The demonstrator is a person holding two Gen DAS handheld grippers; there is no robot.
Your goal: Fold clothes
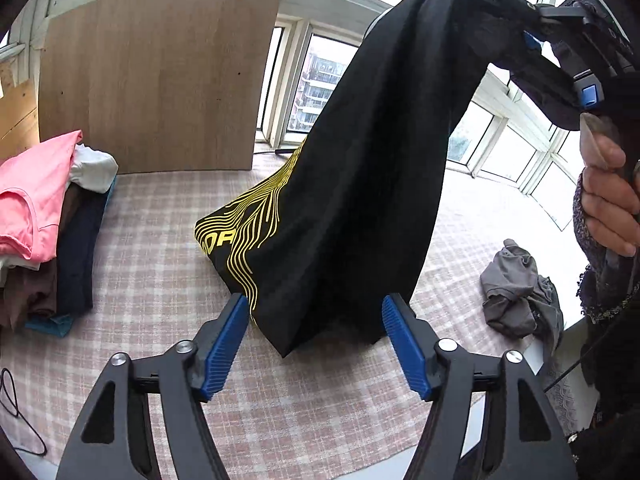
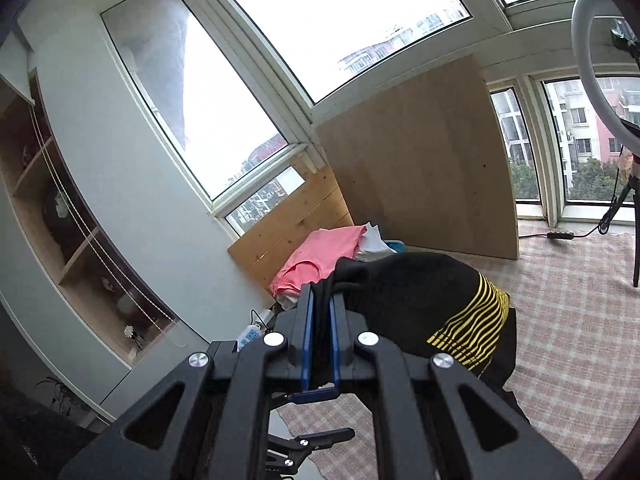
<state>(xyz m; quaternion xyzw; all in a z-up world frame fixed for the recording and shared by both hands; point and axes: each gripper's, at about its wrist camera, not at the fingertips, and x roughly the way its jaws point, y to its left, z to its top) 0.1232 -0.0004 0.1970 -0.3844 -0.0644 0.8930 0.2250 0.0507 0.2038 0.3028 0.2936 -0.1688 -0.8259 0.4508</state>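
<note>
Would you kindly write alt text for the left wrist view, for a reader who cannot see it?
A black T-shirt with a yellow line print hangs from the shut right gripper at upper right, its lower edge dangling between the open blue-padded fingers of the left gripper. Below is a pink checked cloth, with a stack of folded clothes at left and a crumpled grey garment at right.

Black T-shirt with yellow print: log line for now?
black T-shirt with yellow print: hanging | right gripper: shut on it | left gripper: open around lower edge
</note>
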